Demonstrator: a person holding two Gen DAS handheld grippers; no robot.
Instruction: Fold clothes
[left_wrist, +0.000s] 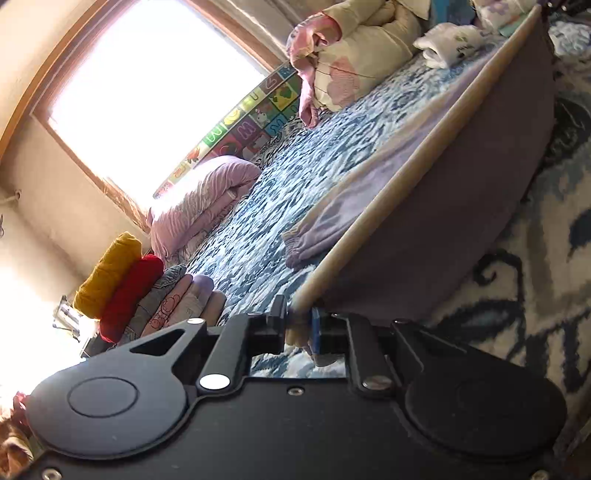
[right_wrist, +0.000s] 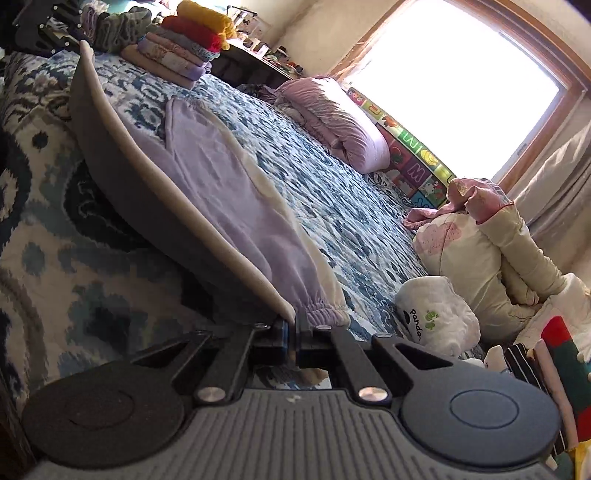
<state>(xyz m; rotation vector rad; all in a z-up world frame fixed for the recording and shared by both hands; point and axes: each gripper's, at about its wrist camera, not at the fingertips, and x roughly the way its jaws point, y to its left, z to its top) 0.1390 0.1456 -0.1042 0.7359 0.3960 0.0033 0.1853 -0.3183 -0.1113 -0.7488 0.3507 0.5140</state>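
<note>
Pale lilac trousers (left_wrist: 351, 199) lie on the blue patterned bed, with a cream folding board (left_wrist: 417, 155) lifted on edge alongside them. My left gripper (left_wrist: 299, 325) is shut on one end of the board's edge. My right gripper (right_wrist: 291, 325) is shut on the other end of the board (right_wrist: 177, 199), right beside the trousers' elastic cuff (right_wrist: 317, 310). The trousers (right_wrist: 221, 166) stretch along the board in the right wrist view. The board's dark underside (left_wrist: 461, 221) faces away from the trousers.
A stack of folded clothes (right_wrist: 184, 48) sits at one end of the bed, also in the left wrist view (left_wrist: 147, 291). A pink folded quilt (right_wrist: 332, 118), a cream quilt bundle (right_wrist: 491, 266), a white panda garment (right_wrist: 432, 317) and a bright window (right_wrist: 454, 81) surround the bed.
</note>
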